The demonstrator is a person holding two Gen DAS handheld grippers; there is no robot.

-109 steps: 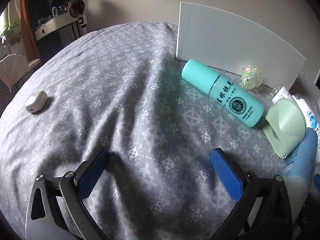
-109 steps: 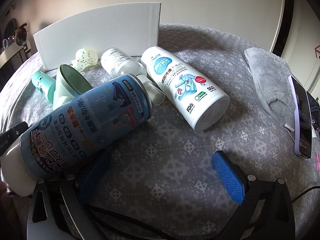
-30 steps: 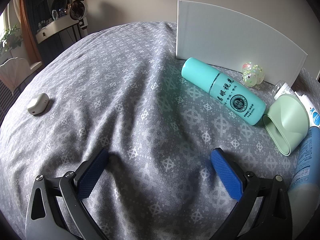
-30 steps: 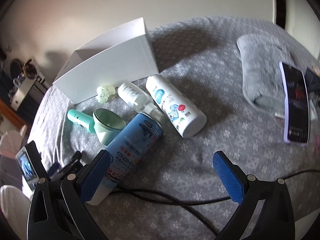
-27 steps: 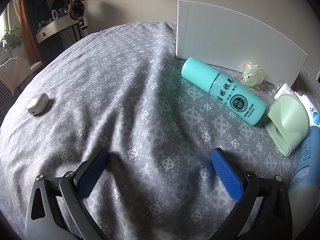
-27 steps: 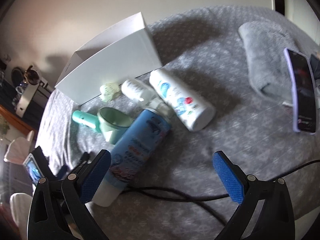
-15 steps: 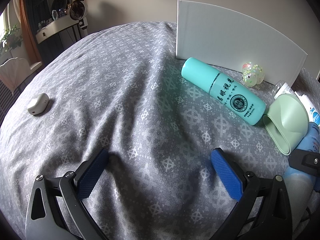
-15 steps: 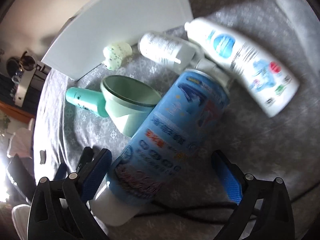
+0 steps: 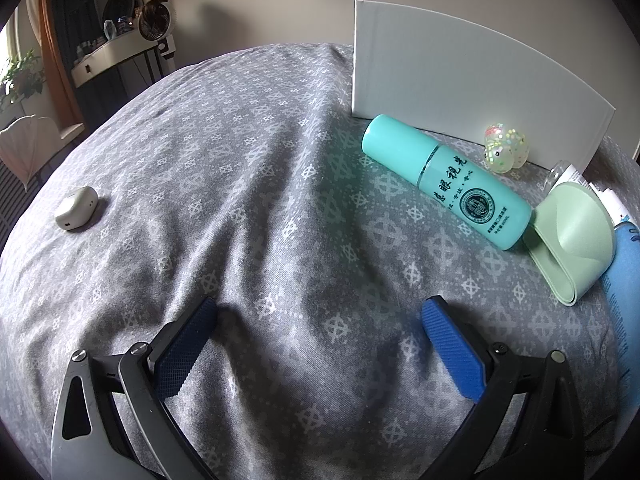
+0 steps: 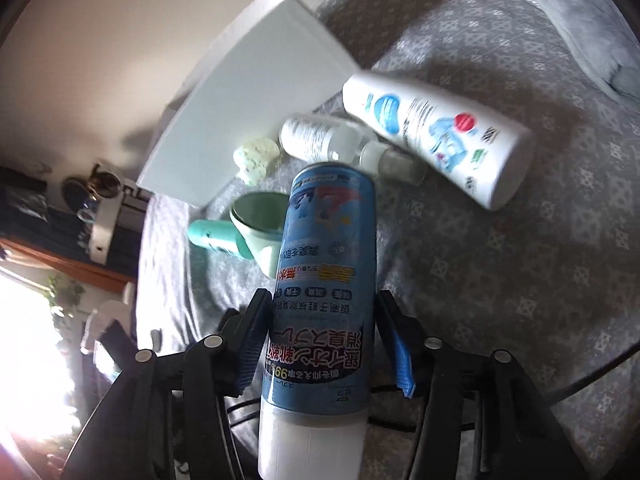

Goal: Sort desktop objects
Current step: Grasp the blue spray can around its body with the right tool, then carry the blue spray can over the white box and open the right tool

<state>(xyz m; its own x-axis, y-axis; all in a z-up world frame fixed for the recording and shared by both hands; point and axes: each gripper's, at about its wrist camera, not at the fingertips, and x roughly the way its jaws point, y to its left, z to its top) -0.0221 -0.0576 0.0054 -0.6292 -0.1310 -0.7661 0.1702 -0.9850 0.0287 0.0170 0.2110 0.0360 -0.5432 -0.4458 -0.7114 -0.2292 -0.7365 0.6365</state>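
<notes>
A blue spray can [image 10: 326, 264] with a white cap lies on the grey patterned cloth. My right gripper [image 10: 323, 304] is closing on it, and both blue pads touch the can's sides near the cap end. The can's edge also shows in the left wrist view [image 9: 624, 280]. Beyond it lie a green cup [image 10: 256, 220], a teal bottle [image 10: 208, 240], a clear bottle [image 10: 324, 140] and a white printed bottle [image 10: 436, 128]. My left gripper [image 9: 318, 312] hovers open over bare cloth, with the teal bottle [image 9: 448, 180] and green cup [image 9: 572, 240] ahead to its right.
A white box [image 9: 460, 80] stands behind the bottles, with a small speckled toy [image 9: 506, 152] against it. A white earbud case [image 9: 76, 208] lies far left. A grey towel [image 10: 580, 20] sits at the far right. A black cable runs under the right gripper.
The right gripper has dropped toward the blue spray can, rolled, and brought its jaws in from wide apart onto the can's sides. The left gripper has not moved.
</notes>
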